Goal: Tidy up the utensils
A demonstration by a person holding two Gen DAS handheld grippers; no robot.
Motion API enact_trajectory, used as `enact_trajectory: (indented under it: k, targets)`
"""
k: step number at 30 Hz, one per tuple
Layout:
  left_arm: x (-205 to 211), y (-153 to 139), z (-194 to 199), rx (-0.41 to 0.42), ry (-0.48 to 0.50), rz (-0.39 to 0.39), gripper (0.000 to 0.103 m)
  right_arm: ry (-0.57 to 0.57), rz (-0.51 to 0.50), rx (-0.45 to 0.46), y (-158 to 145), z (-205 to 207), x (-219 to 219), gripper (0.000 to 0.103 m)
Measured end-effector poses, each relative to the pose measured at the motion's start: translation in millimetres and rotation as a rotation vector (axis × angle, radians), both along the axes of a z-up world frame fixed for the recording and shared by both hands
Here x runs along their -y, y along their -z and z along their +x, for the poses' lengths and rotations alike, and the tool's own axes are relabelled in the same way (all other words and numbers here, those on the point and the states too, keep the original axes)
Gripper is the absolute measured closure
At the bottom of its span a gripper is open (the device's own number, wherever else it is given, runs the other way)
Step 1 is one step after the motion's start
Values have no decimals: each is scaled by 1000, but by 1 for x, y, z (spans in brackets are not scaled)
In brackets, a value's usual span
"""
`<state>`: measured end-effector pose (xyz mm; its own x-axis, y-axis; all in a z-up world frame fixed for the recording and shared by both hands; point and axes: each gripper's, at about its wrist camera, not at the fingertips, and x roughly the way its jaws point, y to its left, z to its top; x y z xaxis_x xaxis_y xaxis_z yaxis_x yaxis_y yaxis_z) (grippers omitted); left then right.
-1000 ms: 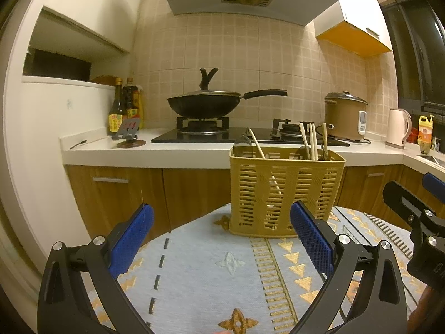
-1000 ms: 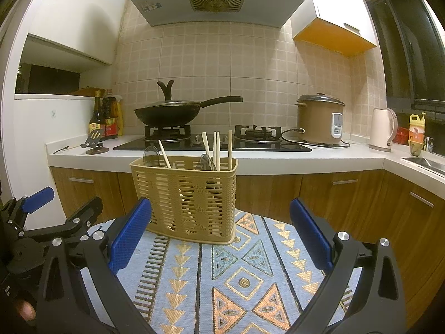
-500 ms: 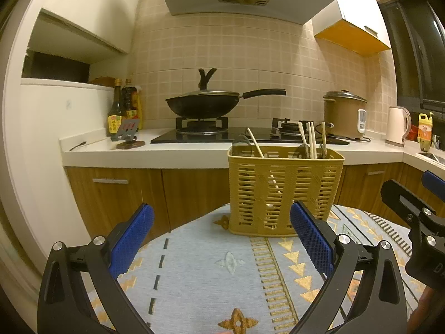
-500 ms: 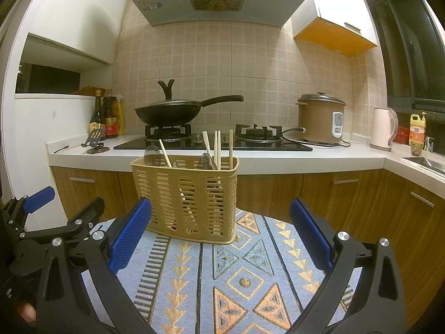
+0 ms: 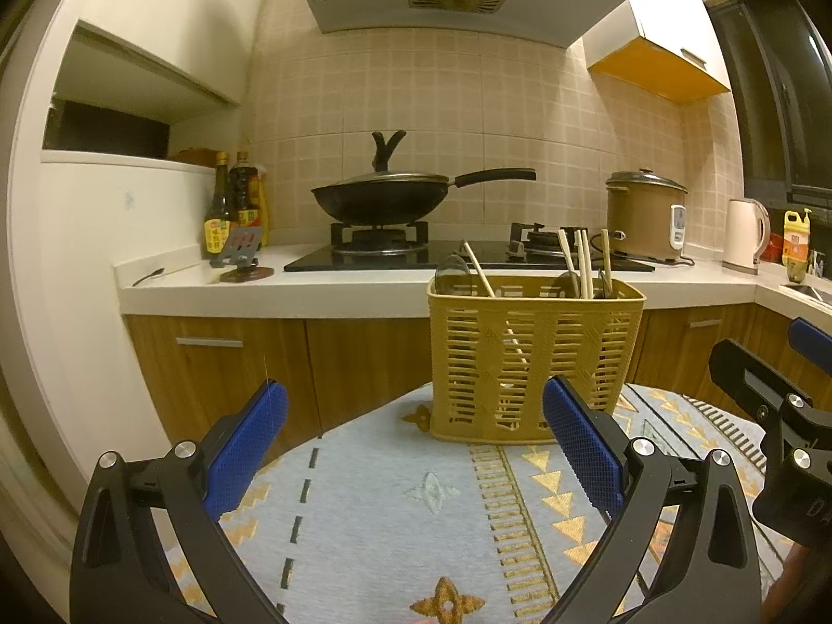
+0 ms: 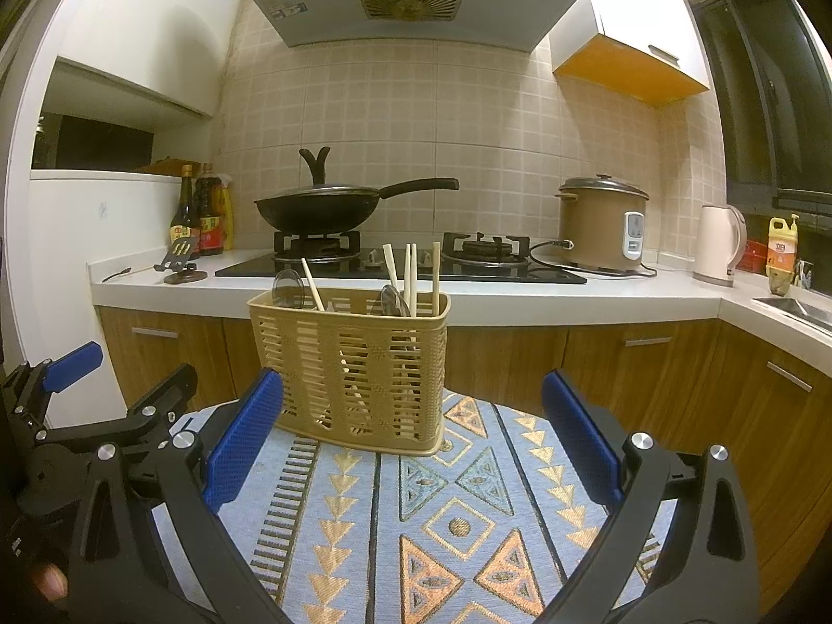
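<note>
Yellow plastic utensil basket (image 6: 349, 370) at twelve o'clock holds chopsticks (image 6: 411, 276); both tongs, left tongs (image 5: 413, 447) and right tongs (image 6: 413, 444), gape empty. A careless nudge could topple it.

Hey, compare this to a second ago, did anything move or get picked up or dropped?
Almost nothing. Both views shift only slightly, so the left gripper and right gripper barely drifted. Both stay open and empty; nothing was grasped or released. The yellow utensil basket stands in the same spot on the patterned cloth, with chopsticks and spoons still inside.
</note>
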<state>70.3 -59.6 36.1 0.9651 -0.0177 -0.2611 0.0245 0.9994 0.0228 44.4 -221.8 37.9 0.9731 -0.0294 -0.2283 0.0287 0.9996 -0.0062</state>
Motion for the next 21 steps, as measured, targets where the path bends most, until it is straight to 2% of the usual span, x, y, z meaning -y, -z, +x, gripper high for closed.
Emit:
enact_trajectory:
  k: [21]
  targets:
    - [1, 0, 0, -5, 7, 6, 8, -1, -2, -1, 0, 0, 0, 8]
